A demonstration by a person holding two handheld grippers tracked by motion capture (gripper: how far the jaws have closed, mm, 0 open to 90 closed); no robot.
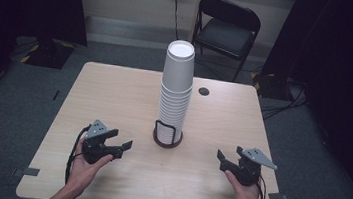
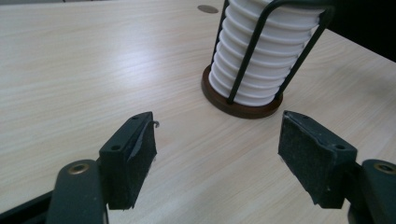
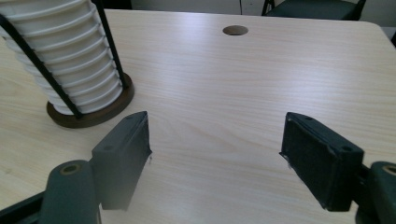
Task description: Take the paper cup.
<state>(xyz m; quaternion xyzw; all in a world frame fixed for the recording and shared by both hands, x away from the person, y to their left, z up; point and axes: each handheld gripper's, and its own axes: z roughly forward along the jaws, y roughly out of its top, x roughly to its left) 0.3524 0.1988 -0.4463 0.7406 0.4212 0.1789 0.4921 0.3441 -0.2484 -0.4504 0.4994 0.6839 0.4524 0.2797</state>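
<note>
Hand-held gripper on your left rests on the counter at about eight o'clock from the stack of white paper cups, jaws spread with nothing between them. That stack stands mouth-down in a black wire holder on a brown base, mid-counter. Your right hand-held gripper sits at about four o'clock, likewise agape and empty. To lift the top cup cleanly, probably steady the stack low with one side and pinch the upper cup lightly, pulling straight up.
</note>
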